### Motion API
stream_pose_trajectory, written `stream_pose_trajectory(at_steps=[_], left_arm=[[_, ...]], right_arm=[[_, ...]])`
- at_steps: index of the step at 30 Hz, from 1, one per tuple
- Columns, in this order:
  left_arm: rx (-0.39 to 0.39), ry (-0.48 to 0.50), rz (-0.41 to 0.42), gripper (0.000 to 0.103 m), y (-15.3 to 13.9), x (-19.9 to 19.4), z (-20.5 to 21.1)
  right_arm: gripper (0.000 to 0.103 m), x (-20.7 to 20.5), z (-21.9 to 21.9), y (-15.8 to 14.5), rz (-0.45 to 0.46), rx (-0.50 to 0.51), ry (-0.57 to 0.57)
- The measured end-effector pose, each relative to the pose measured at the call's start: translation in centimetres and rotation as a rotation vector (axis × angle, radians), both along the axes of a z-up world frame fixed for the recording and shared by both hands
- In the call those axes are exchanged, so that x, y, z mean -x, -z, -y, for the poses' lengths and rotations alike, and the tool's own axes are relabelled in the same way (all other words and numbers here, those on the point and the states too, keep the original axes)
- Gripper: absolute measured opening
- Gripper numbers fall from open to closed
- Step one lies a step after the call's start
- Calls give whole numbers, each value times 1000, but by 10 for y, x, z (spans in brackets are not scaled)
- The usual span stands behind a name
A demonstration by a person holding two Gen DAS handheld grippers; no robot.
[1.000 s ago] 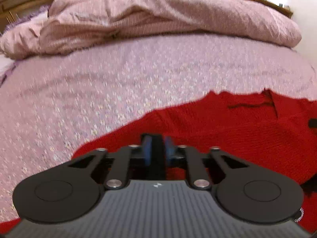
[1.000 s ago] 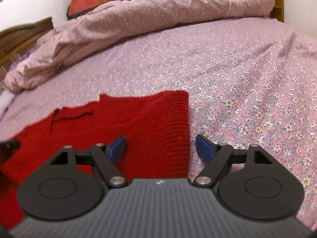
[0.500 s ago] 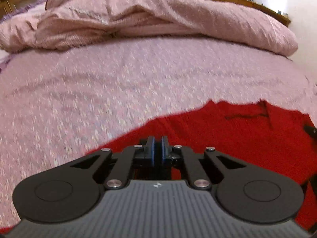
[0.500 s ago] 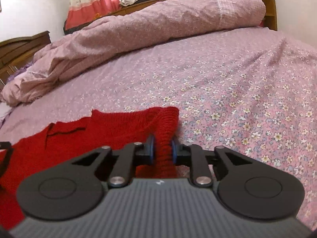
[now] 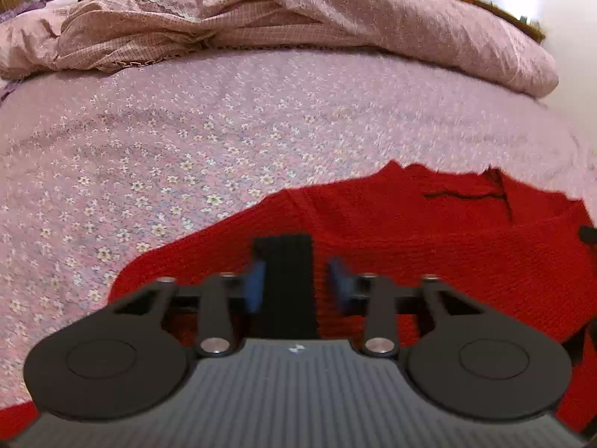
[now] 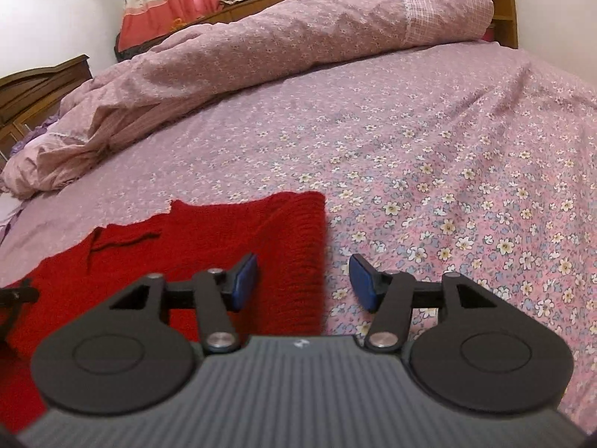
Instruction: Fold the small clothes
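Observation:
A red knit sweater (image 5: 429, 235) lies flat on the floral pink bedsheet (image 5: 186, 130); it also shows in the right wrist view (image 6: 194, 246), with its folded right edge (image 6: 302, 261) running toward me. My left gripper (image 5: 296, 283) is open over the sweater's left part, a black piece of the tool between its blue pads (image 5: 256, 283). My right gripper (image 6: 304, 285) is open, straddling the sweater's right edge, one blue pad (image 6: 244, 283) over the knit and the other over the sheet. Neither holds anything.
A rumpled pink duvet (image 5: 298, 15) is piled along the far side of the bed, also in the right wrist view (image 6: 280, 44). A wooden headboard (image 6: 503, 3) and red curtains (image 6: 179, 0) stand behind. Bare floral sheet (image 6: 466, 186) lies right of the sweater.
Both grippers were shut on the sweater half a second ago and have now opened, letting it go. The sweater's right edge now lies flat on the sheet.

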State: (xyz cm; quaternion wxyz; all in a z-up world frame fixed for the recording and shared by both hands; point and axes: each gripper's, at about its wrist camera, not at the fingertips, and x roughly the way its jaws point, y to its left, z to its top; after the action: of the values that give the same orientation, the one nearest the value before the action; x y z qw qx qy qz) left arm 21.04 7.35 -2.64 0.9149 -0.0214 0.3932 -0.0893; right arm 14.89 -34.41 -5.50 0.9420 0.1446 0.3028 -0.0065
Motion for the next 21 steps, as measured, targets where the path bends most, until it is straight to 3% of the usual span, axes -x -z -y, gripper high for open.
stream_pose_trajectory(at_steps=[1,5,7,9,10,12,14,21], left_arm=[[-5,-4,32,21,-5,3,2],[-40,0,136,20,-24,6,10],[-88,-9,145,20,-21,-3,17],[-93,-17,100,20,-13,-14,18],[-102,-20,67,22,-5,-19,19],[-124,-43,67,37,4,-20,17],[-171,-57,90,54,5,-16,18],[-183,-118,64,68,-20,8,11]], right_arm=[[57,1,-1,-1,5,3,5],[57,10,-9,-13,80,50,33],[57,11,-17,-15,113,82,20],[57,4,-23,-11,87,121,9],[57,-2,-27,-4,54,150,10],[58,-11,-29,9,6,178,-2],[63,-12,-22,14,17,151,7],[64,-10,-18,-2,-19,118,33]])
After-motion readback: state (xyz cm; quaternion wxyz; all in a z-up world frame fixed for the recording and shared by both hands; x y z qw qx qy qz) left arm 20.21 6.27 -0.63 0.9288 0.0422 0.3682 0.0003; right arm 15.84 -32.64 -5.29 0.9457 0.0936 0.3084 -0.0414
